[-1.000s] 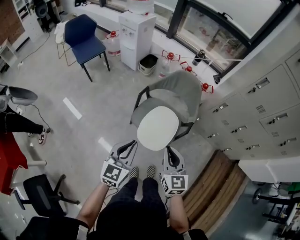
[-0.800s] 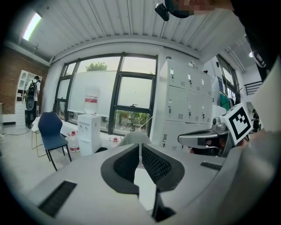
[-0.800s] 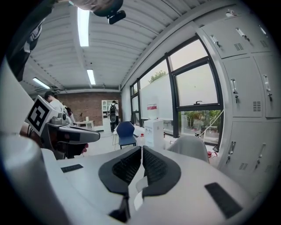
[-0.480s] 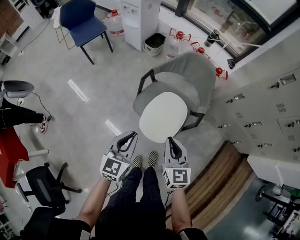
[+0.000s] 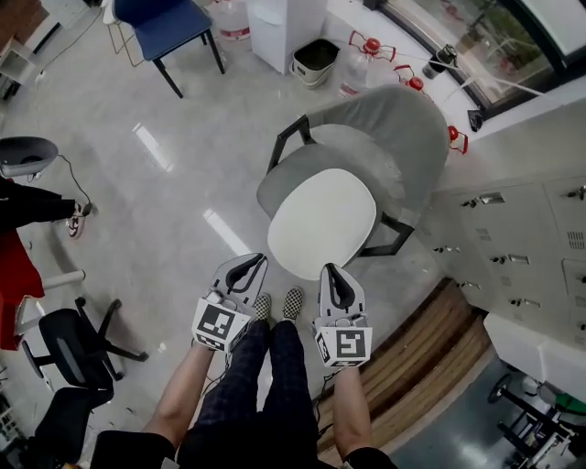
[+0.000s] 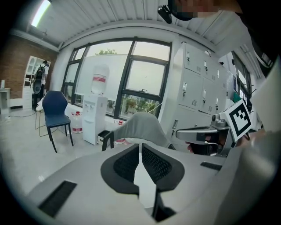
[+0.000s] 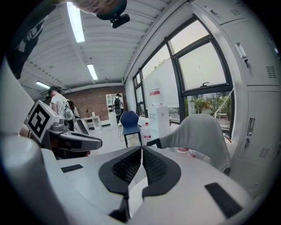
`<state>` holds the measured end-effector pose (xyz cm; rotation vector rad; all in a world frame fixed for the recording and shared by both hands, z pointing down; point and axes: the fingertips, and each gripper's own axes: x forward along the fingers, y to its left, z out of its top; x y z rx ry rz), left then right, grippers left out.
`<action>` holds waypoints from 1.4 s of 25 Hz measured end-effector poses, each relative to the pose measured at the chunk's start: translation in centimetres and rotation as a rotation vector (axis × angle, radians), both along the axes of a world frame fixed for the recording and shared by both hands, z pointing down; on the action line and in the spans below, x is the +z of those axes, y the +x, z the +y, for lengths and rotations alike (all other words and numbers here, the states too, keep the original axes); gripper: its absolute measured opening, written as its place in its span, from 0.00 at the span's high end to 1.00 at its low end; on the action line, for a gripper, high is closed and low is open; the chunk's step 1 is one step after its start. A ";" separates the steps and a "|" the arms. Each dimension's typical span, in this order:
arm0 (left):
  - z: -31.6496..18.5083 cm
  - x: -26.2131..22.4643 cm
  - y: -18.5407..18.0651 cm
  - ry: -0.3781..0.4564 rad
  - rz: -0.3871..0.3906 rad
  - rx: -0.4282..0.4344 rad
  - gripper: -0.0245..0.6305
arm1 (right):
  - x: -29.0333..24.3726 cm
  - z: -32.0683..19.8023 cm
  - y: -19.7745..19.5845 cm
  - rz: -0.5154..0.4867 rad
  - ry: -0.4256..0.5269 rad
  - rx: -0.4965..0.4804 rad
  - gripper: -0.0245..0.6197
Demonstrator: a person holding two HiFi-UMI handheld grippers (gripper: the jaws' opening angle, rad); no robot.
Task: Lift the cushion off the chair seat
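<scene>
Head view, cushion (image 5: pixel 322 223) on chair (image 5: pixel 407 137), just beyond clenched left gripper (image 5: pixel 257 261), clenched right gripper (image 5: pixel 328 269)

A blue chair (image 5: pixel 169 23) stands on the glossy grey floor (image 5: pixel 156 229) near the window wall. A white water dispenser (image 5: pixel 275 32) is to its right, with a dark waste bin (image 5: pixel 316 59) just beside that. Red-capped water bottles (image 5: pixel 362 69) line the base of the wall past the bin. Pale lockers (image 5: pixel 513 247) fill the right side, with a wooden platform (image 5: pixel 430 357) at their foot. At the left edge are a grey round seat (image 5: pixel 23 156), a person's dark-clad leg and shoe (image 5: pixel 75 224), something red (image 5: pixel 14 293) and a black office chair (image 5: pixel 78 353). The right gripper view shows strip ceiling lights (image 7: pixel 77 22), a brick wall (image 7: pixel 90 103) and a distant standing person (image 7: pixel 117 103).
</scene>
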<state>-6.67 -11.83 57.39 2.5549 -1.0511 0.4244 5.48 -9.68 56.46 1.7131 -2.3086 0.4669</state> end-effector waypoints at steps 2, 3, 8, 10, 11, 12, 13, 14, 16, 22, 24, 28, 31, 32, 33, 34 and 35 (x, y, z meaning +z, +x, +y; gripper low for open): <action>-0.4 1.9 0.1 -0.011 -0.007 -0.009 0.91 | 1.7 -0.5 0.1 -0.002 -0.004 -0.016 0.91; -0.6 2.8 0.3 -0.015 -0.010 -0.012 0.91 | 2.6 -0.8 0.3 -0.002 -0.009 -0.021 0.91; -1.9 6.8 0.8 -0.030 -0.015 -0.028 0.91 | 7.2 -1.9 0.8 -0.007 -0.039 -0.037 0.91; -2.3 8.3 0.9 -0.039 -0.016 -0.031 0.91 | 8.5 -2.4 0.7 -0.009 -0.046 -0.044 0.91; -2.5 9.1 1.0 -0.043 -0.016 -0.030 0.91 | 9.1 -2.6 0.6 -0.013 -0.048 -0.049 0.91; -2.6 9.9 1.1 -0.047 -0.016 -0.029 0.91 | 9.8 -2.8 0.6 -0.015 -0.049 -0.057 0.91; -2.8 10.6 1.2 -0.049 -0.020 -0.028 0.91 | 10.4 -3.0 0.5 -0.016 -0.051 -0.065 0.91; -3.0 11.4 1.3 -0.050 -0.028 -0.028 0.91 | 11.1 -3.2 0.5 -0.016 -0.053 -0.070 0.91; -3.4 12.9 1.4 -0.051 -0.042 -0.032 0.91 | 12.5 -3.7 0.6 -0.014 -0.059 -0.073 0.91; -4.2 17.2 1.2 -0.078 -0.050 -0.051 0.91 | 16.8 -4.6 1.0 -0.024 -0.089 -0.066 0.91; -4.4 18.5 1.1 -0.089 -0.060 -0.058 0.91 | 18.0 -4.8 1.0 -0.026 -0.095 -0.074 0.91; -4.2 21.4 1.2 -0.114 -0.063 -0.056 0.91 | 20.0 -4.9 1.1 -0.035 -0.105 -0.078 0.91; -4.7 23.0 1.3 -0.129 -0.061 -0.063 0.91 | 21.4 -5.1 1.1 -0.044 -0.123 -0.069 0.91; -4.9 23.5 1.3 -0.132 -0.060 -0.065 0.91 | 21.9 -5.2 1.1 -0.044 -0.127 -0.072 0.91; -5.0 24.0 1.3 -0.135 -0.060 -0.067 0.91 | 22.4 -5.3 1.0 -0.042 -0.129 -0.078 0.91; -5.1 24.4 1.3 -0.137 -0.060 -0.071 0.91 | 22.9 -5.3 0.9 -0.039 -0.132 -0.084 0.91; -5.3 24.9 1.2 -0.139 -0.061 -0.074 0.91 | 23.3 -5.3 0.9 -0.037 -0.133 -0.090 0.91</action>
